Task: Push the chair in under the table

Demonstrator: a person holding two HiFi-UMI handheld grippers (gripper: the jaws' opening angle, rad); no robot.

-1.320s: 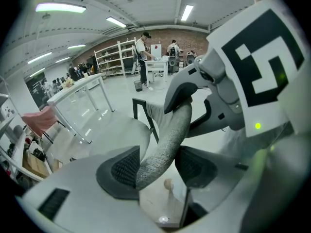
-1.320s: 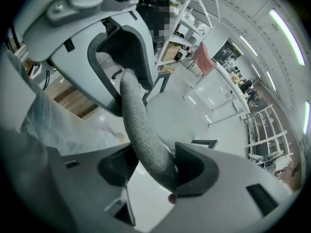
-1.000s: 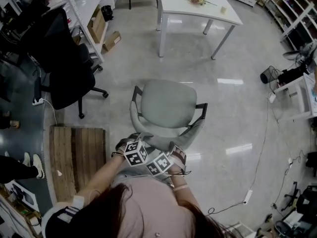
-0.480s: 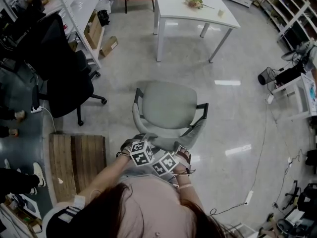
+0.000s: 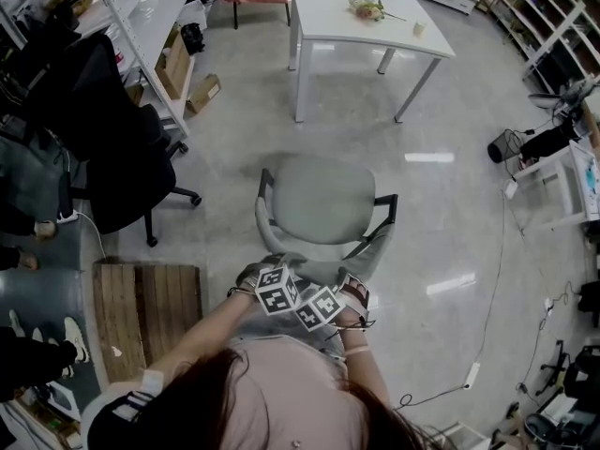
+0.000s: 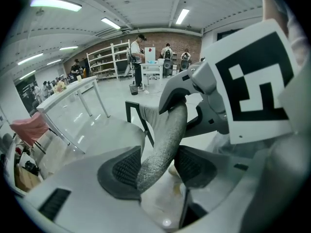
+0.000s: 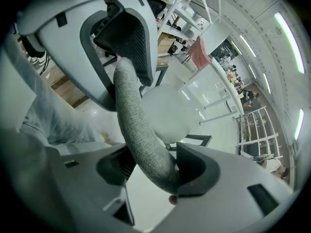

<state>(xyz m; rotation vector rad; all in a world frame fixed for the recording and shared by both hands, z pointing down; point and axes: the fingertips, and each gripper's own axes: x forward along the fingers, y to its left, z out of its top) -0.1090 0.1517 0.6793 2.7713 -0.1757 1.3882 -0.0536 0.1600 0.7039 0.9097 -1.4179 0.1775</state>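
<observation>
— Item one, the chair?
— I log one grey chair (image 5: 323,200) with armrests. It stands on the floor (image 5: 450,214), well apart from the white table (image 5: 328,12), seat turned toward it.
— Tools?
— Left tool (image 6: 155,171): pads clamped on the top edge of the chair's back (image 6: 164,137). Right tool (image 7: 150,171): gripping the same edge, just beside the left. I see both angled steeply down.

Bright ceiling strip lights (image 6: 53,4), glare patches on glossy floor (image 5: 429,157), fisheye-bent edges, dark corners
</observation>
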